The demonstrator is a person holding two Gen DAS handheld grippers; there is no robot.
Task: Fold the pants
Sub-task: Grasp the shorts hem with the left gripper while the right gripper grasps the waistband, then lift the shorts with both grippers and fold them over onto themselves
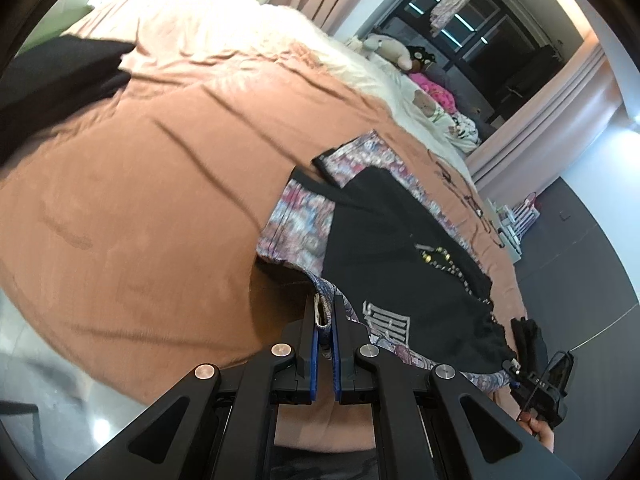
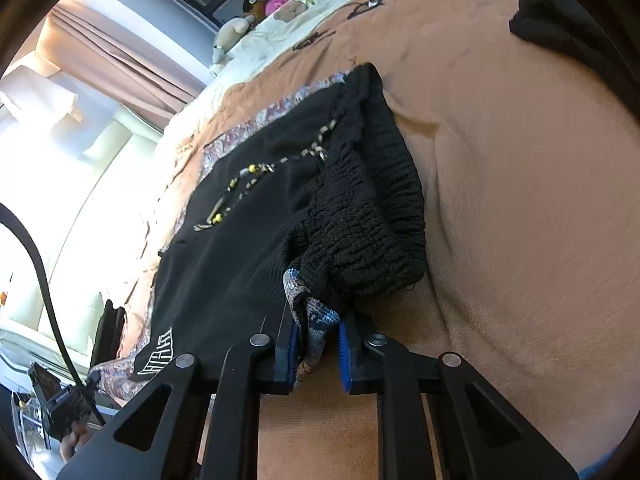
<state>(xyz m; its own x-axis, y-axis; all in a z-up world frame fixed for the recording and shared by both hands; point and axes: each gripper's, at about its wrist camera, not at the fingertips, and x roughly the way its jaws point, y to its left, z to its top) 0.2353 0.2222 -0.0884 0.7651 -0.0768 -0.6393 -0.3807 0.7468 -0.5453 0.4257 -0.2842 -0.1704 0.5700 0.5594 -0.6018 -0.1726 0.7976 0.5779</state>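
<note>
Black pants (image 1: 400, 248) with paisley-patterned trim lie spread on a tan bed cover (image 1: 140, 200). My left gripper (image 1: 324, 308) is shut on a patterned edge of the pants near the bed's front side. In the right wrist view the same pants (image 2: 248, 240) show a ribbed black waistband (image 2: 380, 220) and a beaded drawstring (image 2: 248, 184). My right gripper (image 2: 318, 320) is shut on a bunch of patterned fabric just below the waistband. Each gripper shows small in the other's view: the right (image 1: 540, 388), the left (image 2: 64, 404).
Another black garment (image 1: 60, 80) lies on the far part of the bed, also seen in the right wrist view (image 2: 568, 12). Stuffed toys (image 1: 392, 48) and a pink item (image 1: 436, 92) sit by the pillows. Dark floor (image 1: 580, 260) runs beside the bed.
</note>
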